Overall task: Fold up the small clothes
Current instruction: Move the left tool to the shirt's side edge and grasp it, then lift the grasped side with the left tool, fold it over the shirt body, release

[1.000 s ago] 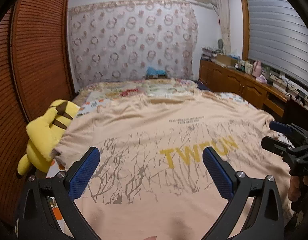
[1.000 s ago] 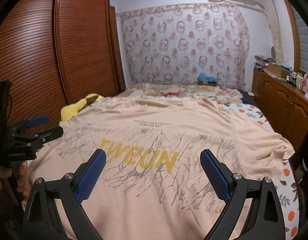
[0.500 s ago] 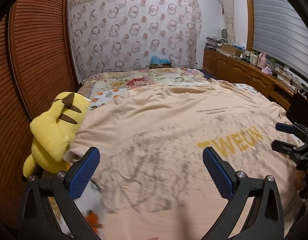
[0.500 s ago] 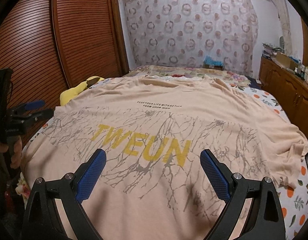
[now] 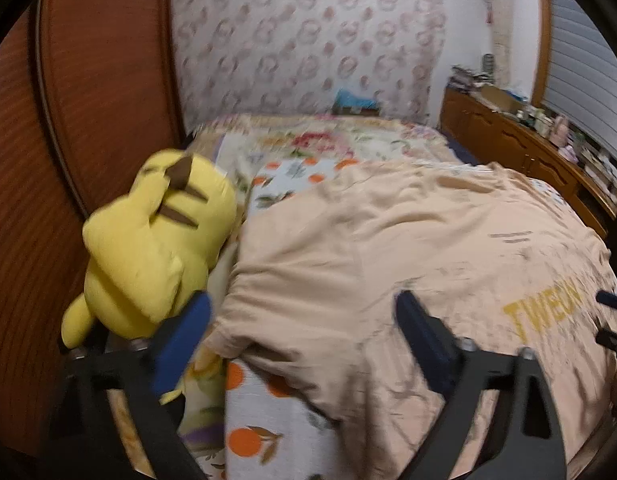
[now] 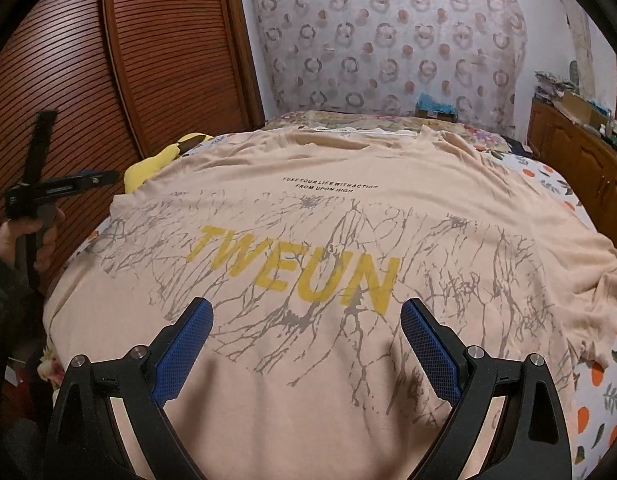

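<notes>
A peach T-shirt (image 6: 308, 208) with yellow "TWEUN" lettering and grey crack print lies spread flat on the bed, its collar at the far end. My left gripper (image 5: 302, 300) hangs over the shirt's left sleeve (image 5: 268, 320) at the bed's edge. Its jaws are closing, the sleeve cloth lies below and between them, and the pads do not press on it. From the right wrist view that left gripper (image 6: 68, 184) shows at the far left, held by a hand. My right gripper (image 6: 306, 306) stands open just above the shirt's lower middle, holding nothing.
A yellow plush toy (image 5: 148, 248) lies at the bed's left edge, right beside the left gripper. An orange-print sheet (image 5: 268, 420) shows under the shirt. A brown slatted wardrobe (image 6: 148, 60) stands close on the left and a wooden cabinet (image 5: 528, 148) on the right.
My left gripper has swung left across the shirt to its left sleeve beside the plush toy, and its jaws have narrowed. The right gripper has tilted down a little over the shirt.
</notes>
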Demonstrator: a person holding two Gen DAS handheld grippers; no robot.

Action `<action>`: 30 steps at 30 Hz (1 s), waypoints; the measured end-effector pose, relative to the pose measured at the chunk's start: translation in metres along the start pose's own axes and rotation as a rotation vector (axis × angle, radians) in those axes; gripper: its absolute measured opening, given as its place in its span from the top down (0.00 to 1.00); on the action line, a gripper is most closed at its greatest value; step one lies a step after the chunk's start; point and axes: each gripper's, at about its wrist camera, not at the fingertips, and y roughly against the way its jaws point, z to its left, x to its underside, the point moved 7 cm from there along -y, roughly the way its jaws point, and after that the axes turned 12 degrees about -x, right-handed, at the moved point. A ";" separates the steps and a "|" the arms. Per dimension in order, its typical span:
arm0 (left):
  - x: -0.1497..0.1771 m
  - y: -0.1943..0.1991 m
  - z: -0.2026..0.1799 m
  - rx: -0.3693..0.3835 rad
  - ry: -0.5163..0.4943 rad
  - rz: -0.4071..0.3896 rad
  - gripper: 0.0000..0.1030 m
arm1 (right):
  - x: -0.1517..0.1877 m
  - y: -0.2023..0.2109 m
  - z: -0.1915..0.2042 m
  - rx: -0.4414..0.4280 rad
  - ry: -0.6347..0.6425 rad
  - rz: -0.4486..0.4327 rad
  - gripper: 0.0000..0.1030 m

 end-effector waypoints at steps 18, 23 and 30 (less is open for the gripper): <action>0.032 -0.039 0.016 -0.017 0.014 0.189 0.57 | 0.000 -0.002 0.000 0.010 0.019 -0.013 0.07; 0.022 -0.035 0.017 -0.026 -0.023 0.161 0.88 | 0.000 -0.002 0.000 0.009 0.019 -0.013 0.07; -0.009 -0.008 0.002 -0.028 -0.065 0.035 0.91 | 0.000 -0.002 0.001 0.010 0.016 -0.010 0.07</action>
